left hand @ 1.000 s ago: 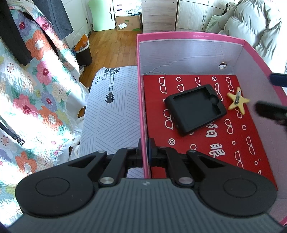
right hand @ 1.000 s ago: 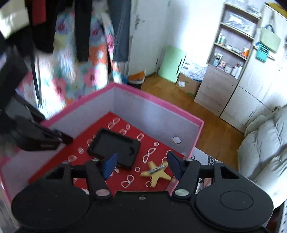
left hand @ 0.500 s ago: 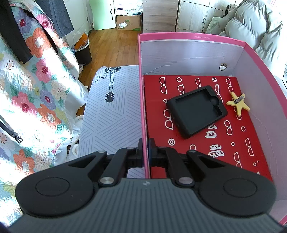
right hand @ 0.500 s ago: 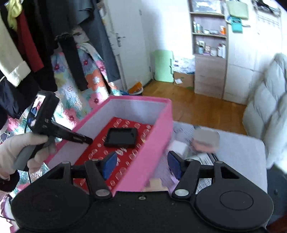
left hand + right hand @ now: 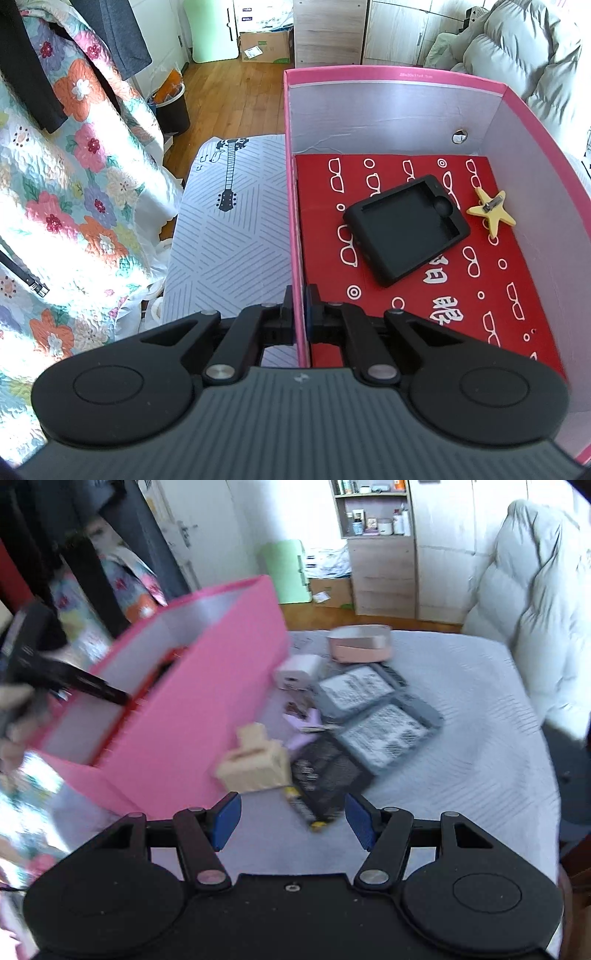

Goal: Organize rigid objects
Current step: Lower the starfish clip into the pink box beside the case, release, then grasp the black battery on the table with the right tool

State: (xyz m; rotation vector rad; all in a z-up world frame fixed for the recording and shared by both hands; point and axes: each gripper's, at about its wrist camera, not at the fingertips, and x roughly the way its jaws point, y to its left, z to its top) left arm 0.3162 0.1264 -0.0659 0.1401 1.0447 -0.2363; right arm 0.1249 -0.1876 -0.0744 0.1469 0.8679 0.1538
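Observation:
A pink box (image 5: 399, 75) with a red patterned floor stands on the bed. Inside it lie a black rubber case (image 5: 406, 230) and a yellow star clip (image 5: 491, 212). My left gripper (image 5: 300, 310) is shut on the box's left wall near its front corner. In the right wrist view the pink box (image 5: 207, 701) is at the left, and my right gripper (image 5: 291, 819) hangs open and empty outside it. Just ahead of its fingers lie a beige claw clip (image 5: 255, 760) and a black packet (image 5: 325, 775).
On the pale bedcover (image 5: 461, 738) beside the box lie two grey packets (image 5: 384, 734), a white cube charger (image 5: 297, 672), a purple item (image 5: 306, 727) and a pink tin (image 5: 360, 644). A floral quilt (image 5: 74, 177) hangs left. A grey padded coat (image 5: 535, 609) lies at the right.
My right gripper has left the box, swung right and come down over the loose items on the bed, still open. The left gripper has kept its hold and place.

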